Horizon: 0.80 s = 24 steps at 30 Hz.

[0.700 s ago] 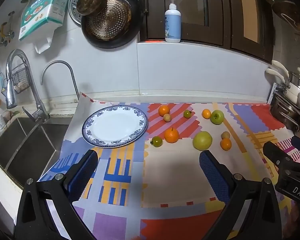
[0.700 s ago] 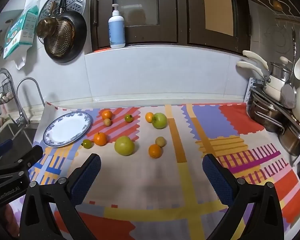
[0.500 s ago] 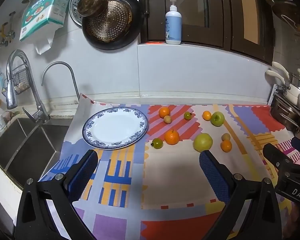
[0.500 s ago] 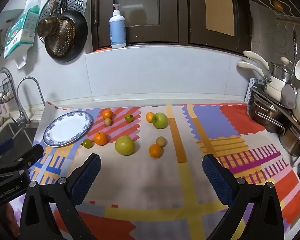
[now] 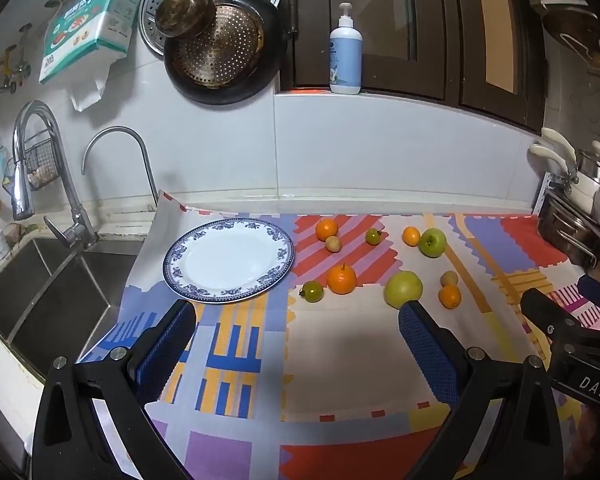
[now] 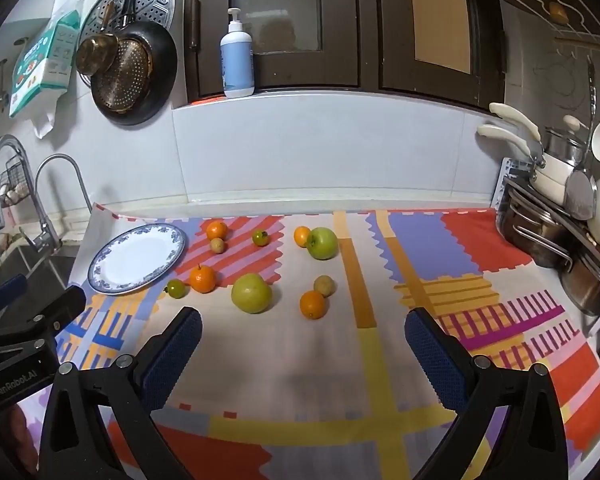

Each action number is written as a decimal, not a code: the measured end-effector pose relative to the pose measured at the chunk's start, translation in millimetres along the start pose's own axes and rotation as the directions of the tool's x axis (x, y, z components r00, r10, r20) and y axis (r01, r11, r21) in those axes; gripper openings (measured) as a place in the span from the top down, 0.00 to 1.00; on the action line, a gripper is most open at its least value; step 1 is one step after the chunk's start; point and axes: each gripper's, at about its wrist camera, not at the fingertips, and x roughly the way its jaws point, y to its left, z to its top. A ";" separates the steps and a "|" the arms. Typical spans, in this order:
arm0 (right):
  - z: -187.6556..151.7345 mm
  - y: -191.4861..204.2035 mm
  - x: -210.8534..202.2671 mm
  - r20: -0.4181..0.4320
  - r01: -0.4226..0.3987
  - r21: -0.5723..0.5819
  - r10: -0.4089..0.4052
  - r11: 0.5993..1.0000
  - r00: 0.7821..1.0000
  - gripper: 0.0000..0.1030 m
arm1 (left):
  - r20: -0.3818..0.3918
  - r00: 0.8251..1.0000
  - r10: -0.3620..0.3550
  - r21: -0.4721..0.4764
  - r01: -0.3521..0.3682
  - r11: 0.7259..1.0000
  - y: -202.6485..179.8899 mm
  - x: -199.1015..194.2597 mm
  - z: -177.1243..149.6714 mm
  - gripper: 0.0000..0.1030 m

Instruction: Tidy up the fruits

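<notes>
An empty white plate with a blue rim (image 5: 229, 259) (image 6: 137, 257) lies on the colourful mat at the left. Several fruits are scattered to its right: oranges (image 5: 341, 278) (image 6: 313, 304), a large yellow-green fruit (image 5: 403, 289) (image 6: 251, 293), a green apple (image 5: 432, 242) (image 6: 323, 243), small green tomatoes (image 5: 311, 291) (image 6: 260, 237) and small tan fruits (image 5: 333, 243) (image 6: 324, 285). My left gripper (image 5: 296, 344) is open and empty, near the mat's front, short of the plate and fruits. My right gripper (image 6: 302, 350) is open and empty, in front of the fruits.
A sink (image 5: 40, 280) with taps (image 5: 48, 176) lies left of the mat. Pots and utensils on a rack (image 6: 560, 240) stand at the right. A pan (image 5: 220, 40) and a soap bottle (image 5: 345, 56) are at the back wall.
Both views have drifted slightly; the plate and fruits sit a little lower in frame. Both grippers remain open and nothing was picked up.
</notes>
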 end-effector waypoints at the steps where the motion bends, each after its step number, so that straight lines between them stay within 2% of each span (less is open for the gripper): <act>1: -0.8 -0.1 -0.3 0.000 -0.001 0.000 0.001 1.000 1.000 0.01 | 0.000 1.000 0.002 0.001 -0.002 1.000 -0.1 0.0 0.5 0.00; 24: 3.4 2.1 0.7 0.009 0.005 -0.008 -0.005 1.000 1.000 0.01 | 0.000 1.000 -0.002 -0.001 0.002 1.000 1.8 3.8 0.3 0.00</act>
